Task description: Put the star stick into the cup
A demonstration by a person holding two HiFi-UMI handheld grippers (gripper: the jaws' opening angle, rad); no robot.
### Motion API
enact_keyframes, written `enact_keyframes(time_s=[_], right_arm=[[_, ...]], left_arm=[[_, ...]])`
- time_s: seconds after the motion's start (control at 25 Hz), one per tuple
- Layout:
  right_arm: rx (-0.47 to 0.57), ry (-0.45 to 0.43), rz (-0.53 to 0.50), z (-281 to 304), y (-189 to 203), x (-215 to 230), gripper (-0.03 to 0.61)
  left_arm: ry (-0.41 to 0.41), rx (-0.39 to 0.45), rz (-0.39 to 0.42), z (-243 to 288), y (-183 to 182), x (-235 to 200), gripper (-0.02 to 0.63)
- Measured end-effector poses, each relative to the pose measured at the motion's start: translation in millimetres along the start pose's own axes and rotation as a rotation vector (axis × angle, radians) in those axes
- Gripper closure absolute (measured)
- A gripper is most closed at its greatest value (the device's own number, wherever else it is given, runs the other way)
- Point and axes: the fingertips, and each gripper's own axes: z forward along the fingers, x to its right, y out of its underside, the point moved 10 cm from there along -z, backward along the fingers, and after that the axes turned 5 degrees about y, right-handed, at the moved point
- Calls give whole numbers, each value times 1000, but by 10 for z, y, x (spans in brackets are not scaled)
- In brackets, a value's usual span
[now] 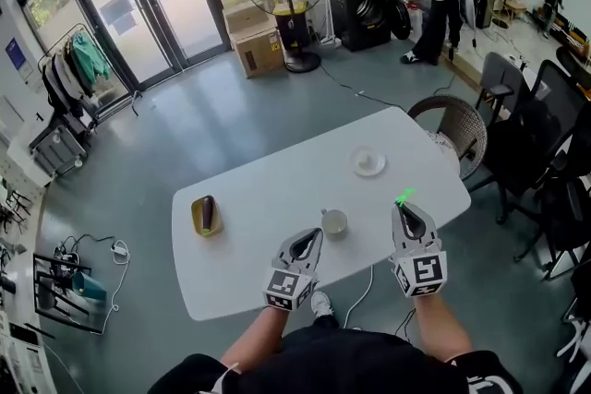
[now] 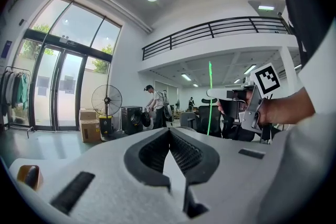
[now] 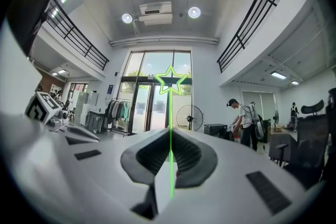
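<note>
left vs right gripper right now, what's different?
Load: the left gripper is shut on nothing; the right gripper is shut on the green star stick, star end out past the jaws. Position: in the head view the left gripper's tip is next to the cup; the right gripper is farther off, to the cup's right. Shared: both closed, over the white table.

Smooth matt white table [image 1: 268, 189], translucent plastic star stick [image 3: 169, 113].

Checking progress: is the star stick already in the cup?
No, the star stick is clamped in the right gripper, held up away from the cup.
</note>
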Motion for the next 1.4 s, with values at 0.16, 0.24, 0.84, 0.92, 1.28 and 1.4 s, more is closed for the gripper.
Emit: enact_keyframes(time_s=[0.16, 0.24, 0.84, 0.92, 1.28, 1.4], right_arm=[[-16, 12, 27, 315, 43, -52, 566], [-26, 16, 36, 465, 56, -91, 566], [-51, 42, 39, 1159, 160, -249, 566], [-57, 41, 57, 1214, 207, -262, 566], [-110, -70, 105, 1436, 420, -197, 566], [-130, -113, 121, 1506, 492, -123, 566]], left_arm=[[13, -6, -4, 149, 7, -300, 601], [19, -10, -6, 200, -8, -453, 601], [19, -21, -28, 302, 104, -1257, 601], [15, -27, -39, 318, 138, -1324, 601], [-32, -60, -124, 512, 172, -1354, 601], [-58, -78, -150, 571, 172, -1325, 601]])
